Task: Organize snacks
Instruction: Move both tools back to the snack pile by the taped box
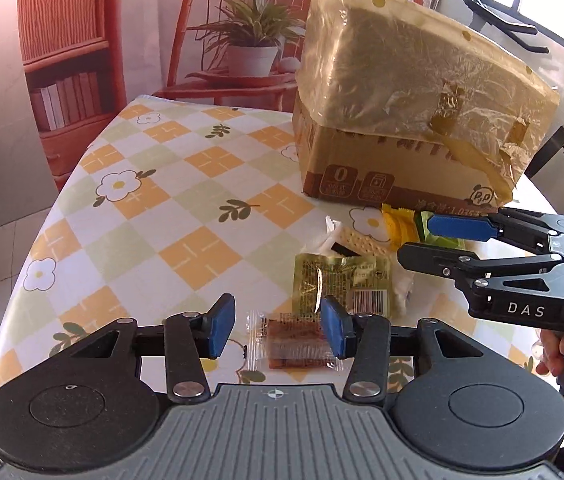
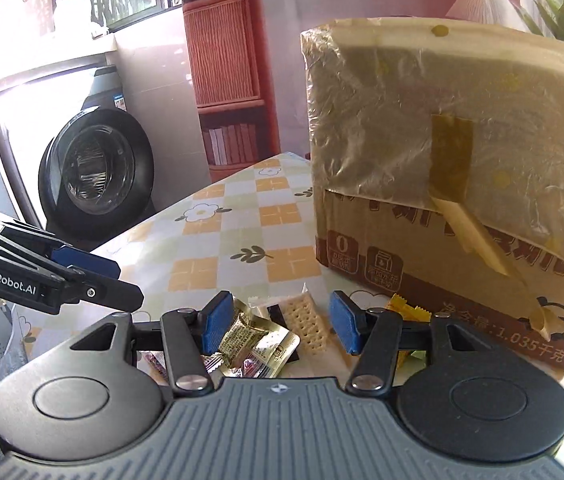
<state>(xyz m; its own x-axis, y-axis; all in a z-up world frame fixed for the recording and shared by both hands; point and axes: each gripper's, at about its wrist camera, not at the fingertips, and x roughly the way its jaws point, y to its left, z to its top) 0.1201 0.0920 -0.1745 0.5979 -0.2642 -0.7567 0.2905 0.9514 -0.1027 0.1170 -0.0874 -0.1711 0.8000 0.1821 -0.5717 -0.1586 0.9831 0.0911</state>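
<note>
Several snack packets lie on the checked tablecloth in front of a cardboard box. My left gripper is open, above a clear packet with a brown snack. Beyond it lie a gold-green packet, a cracker pack, a yellow packet and a green packet. My right gripper is open over the gold packet and the cracker pack; it also shows in the left wrist view, empty.
The tall box, wrapped in plastic film and tape, stands close behind the snacks. The table edge curves at the left. A washing machine and a bookshelf stand beyond the table.
</note>
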